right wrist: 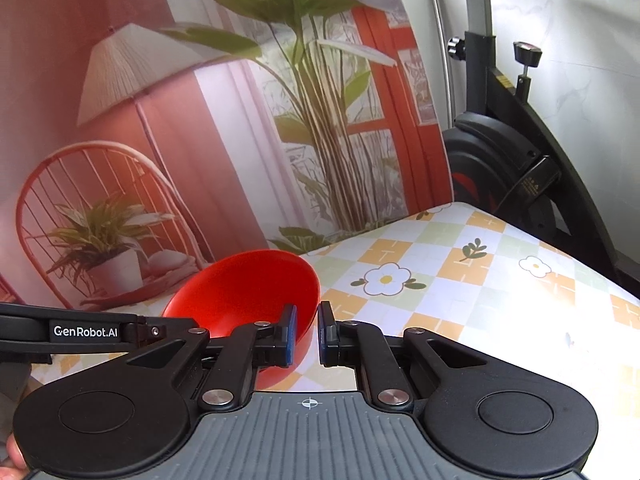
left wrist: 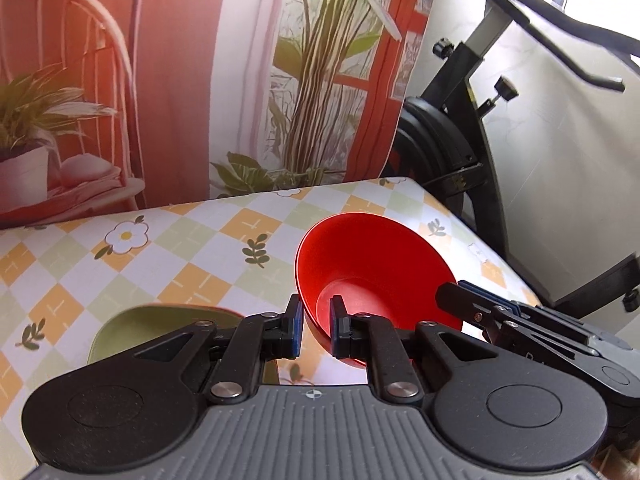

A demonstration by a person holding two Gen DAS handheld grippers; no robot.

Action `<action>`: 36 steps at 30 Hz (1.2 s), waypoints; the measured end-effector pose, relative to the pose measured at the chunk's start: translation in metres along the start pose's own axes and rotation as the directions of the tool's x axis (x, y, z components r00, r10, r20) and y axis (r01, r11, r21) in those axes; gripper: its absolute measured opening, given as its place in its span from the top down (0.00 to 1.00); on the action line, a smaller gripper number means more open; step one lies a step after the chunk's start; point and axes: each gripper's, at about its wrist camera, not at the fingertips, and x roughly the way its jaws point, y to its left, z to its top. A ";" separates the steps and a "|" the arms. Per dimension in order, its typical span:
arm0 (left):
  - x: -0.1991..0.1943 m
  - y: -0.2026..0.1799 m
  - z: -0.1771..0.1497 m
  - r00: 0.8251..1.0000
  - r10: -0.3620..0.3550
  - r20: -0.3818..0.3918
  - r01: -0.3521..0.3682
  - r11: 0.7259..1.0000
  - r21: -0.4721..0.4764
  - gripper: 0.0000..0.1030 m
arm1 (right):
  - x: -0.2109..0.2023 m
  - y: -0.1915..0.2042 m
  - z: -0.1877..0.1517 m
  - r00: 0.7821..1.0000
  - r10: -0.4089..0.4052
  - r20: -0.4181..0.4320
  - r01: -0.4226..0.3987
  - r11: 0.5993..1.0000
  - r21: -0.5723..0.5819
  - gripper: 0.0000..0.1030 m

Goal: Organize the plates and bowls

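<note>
Bowl (left wrist: 372,280), red and tilted, is pinched at its near rim between the left gripper (left wrist: 316,330) fingers, which are nearly closed on the wall. The right gripper (right wrist: 307,332) also straddles its rim, jaws narrowly parted; whether it grips, I cannot tell. A green dish (left wrist: 160,328) lies at eight o'clock on the table (left wrist: 200,248), with open cloth toward eleven.

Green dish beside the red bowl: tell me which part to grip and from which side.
Grip the green dish by its thin raised rim, coming in from the near edge where the left gripper sits. It looks shallow with no handle, so one finger would probably go inside the rim and one outside. The gripper hides most of it.
</note>
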 end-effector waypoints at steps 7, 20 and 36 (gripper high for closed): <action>-0.039 0.005 -0.028 0.999 -0.014 0.033 0.016 0.997 -0.069 0.86 | -0.041 0.017 -0.017 0.999 0.017 0.027 -0.017 1.000 0.007 0.90; -0.082 0.009 -0.074 0.998 -0.009 0.056 0.013 0.997 -0.081 0.86 | -0.090 0.035 -0.052 1.000 0.021 0.020 -0.022 1.000 0.023 0.90; -0.079 0.019 -0.111 0.991 -0.136 -0.011 0.132 0.975 -0.179 0.85 | -0.111 0.021 -0.081 1.000 0.011 0.012 -0.012 0.999 0.053 0.89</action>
